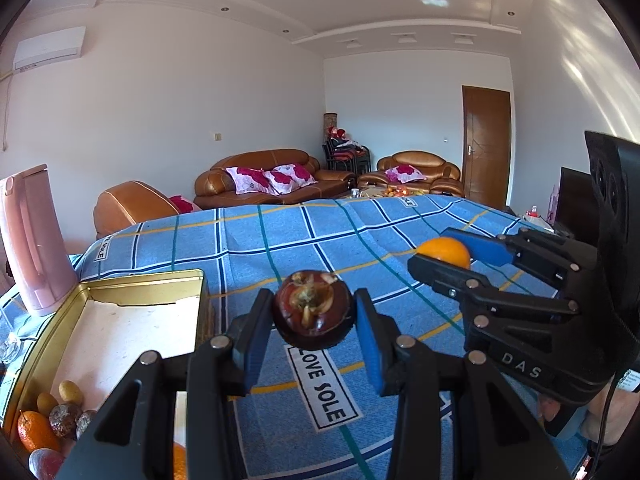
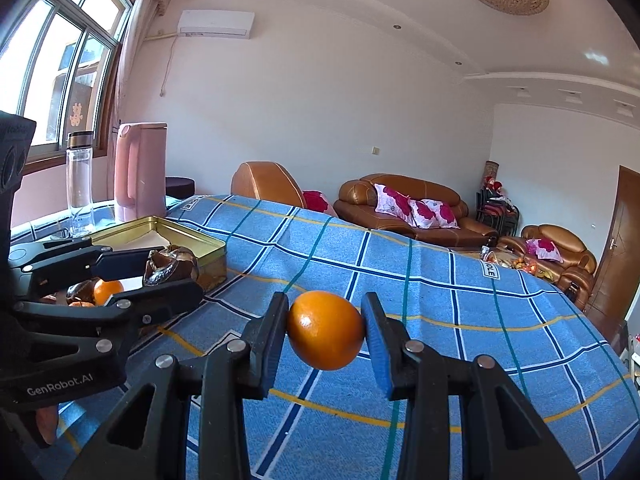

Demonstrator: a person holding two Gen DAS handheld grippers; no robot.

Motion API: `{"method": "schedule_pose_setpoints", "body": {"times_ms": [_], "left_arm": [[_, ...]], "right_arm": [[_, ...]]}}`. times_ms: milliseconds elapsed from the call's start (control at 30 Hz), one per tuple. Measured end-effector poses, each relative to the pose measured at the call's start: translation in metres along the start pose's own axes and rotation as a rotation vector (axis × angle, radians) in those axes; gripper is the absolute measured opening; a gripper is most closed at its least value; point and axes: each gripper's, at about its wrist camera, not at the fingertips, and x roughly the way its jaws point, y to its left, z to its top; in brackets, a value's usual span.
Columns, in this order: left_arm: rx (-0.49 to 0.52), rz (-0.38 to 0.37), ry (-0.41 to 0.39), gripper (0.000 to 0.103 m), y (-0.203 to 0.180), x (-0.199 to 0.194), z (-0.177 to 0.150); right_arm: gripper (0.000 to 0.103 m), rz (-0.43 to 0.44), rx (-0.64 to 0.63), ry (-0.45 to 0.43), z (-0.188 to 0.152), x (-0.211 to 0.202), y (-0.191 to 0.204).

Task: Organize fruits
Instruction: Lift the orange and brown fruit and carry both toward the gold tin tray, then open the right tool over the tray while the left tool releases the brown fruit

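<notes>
My left gripper (image 1: 314,316) is shut on a dark purple mangosteen (image 1: 313,309), held above the blue checked cloth. To its left lies a gold tin tray (image 1: 140,282) with several fruits (image 1: 52,420) piled at its near end. My right gripper (image 2: 325,332) is shut on an orange (image 2: 325,330), also off the cloth. In the left wrist view the right gripper (image 1: 448,252) shows at the right with the orange (image 1: 445,251). In the right wrist view the left gripper (image 2: 168,268) with the mangosteen (image 2: 170,265) hangs by the tray (image 2: 188,232).
A pink jug (image 1: 32,240) stands behind the tray, and a clear bottle (image 2: 79,184) beside it near the window. The blue cloth (image 2: 440,320) covers the table. Brown sofas (image 1: 272,178) and a door (image 1: 486,144) lie beyond the far edge.
</notes>
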Motion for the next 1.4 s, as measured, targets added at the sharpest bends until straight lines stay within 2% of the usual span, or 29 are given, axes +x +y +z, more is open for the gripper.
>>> {"method": "schedule_pose_setpoints", "body": {"times_ms": [367, 933, 1400], "left_arm": [[-0.010, 0.011, -0.001, 0.042, 0.017, -0.022, -0.007], [-0.057, 0.117, 0.002, 0.042, 0.064, -0.044, -0.012], [-0.098, 0.187, 0.016, 0.042, 0.098, -0.053, -0.021]], "right_arm": [[0.040, 0.106, 0.031, -0.009, 0.004, -0.005, 0.030], [0.040, 0.228, 0.030, -0.015, 0.017, -0.001, 0.074], [0.040, 0.294, -0.015, -0.018, 0.027, 0.006, 0.108]]}}
